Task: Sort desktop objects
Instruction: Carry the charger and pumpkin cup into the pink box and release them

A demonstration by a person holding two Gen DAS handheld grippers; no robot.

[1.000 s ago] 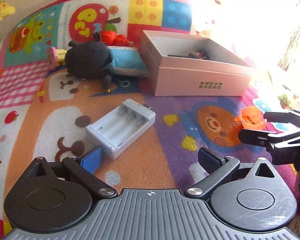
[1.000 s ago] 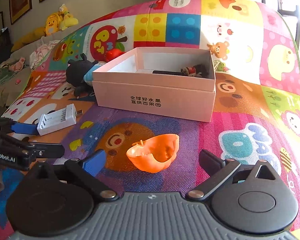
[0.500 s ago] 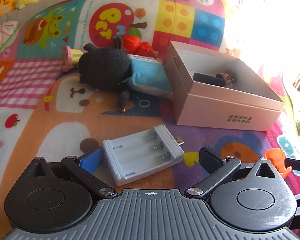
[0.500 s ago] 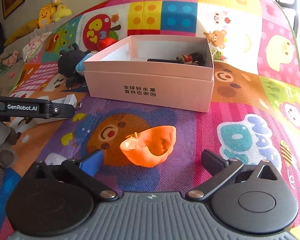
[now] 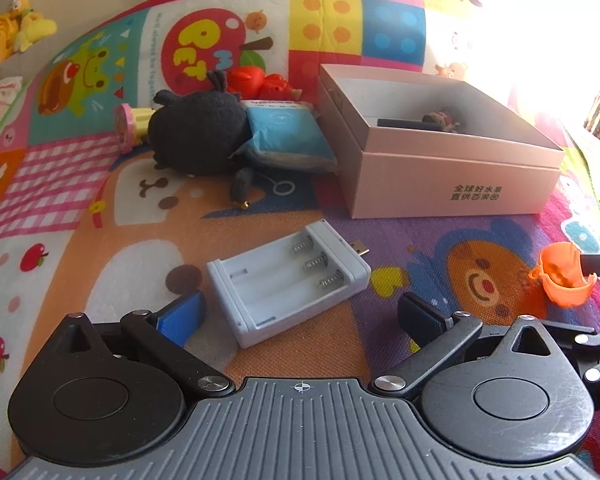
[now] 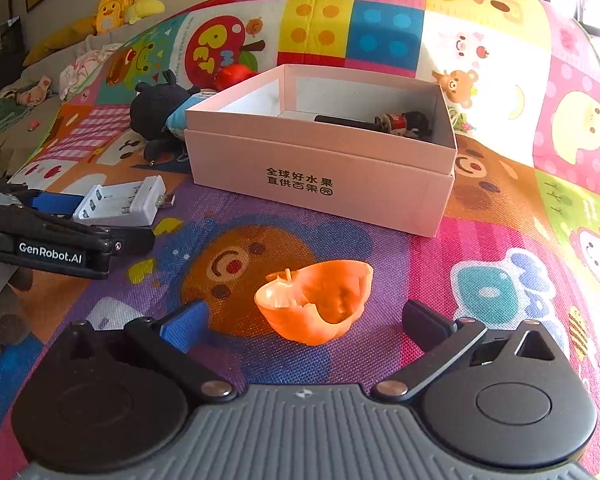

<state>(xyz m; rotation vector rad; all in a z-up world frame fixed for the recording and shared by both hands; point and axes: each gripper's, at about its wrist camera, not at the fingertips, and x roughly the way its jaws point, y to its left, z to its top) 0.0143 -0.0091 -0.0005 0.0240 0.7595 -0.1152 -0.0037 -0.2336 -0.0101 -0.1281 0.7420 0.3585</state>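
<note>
A white battery charger (image 5: 288,280) lies on the play mat between the wide-apart fingers of my left gripper (image 5: 300,308), which is open; the pads do not touch it. An orange hollow toy shell (image 6: 316,304) sits on the mat between the fingers of my right gripper (image 6: 306,318). Its jaws are closing, with clear gaps on both sides of the shell. The pink cardboard box (image 6: 320,176) stands open beyond, with a small figure and a dark object inside. The charger (image 6: 124,202) shows in the right wrist view too, and the shell (image 5: 562,280) in the left.
A black plush toy (image 5: 198,136), a blue packet (image 5: 284,136), a red toy (image 5: 256,80) and a pink-and-yellow piece (image 5: 128,128) lie left of the box (image 5: 440,176). Plush toys and clothes lie on a sofa beyond the mat's far left edge.
The left gripper has swung so the charger now lies centred between its fingers. The orange shell sits slightly nearer the right gripper.
</note>
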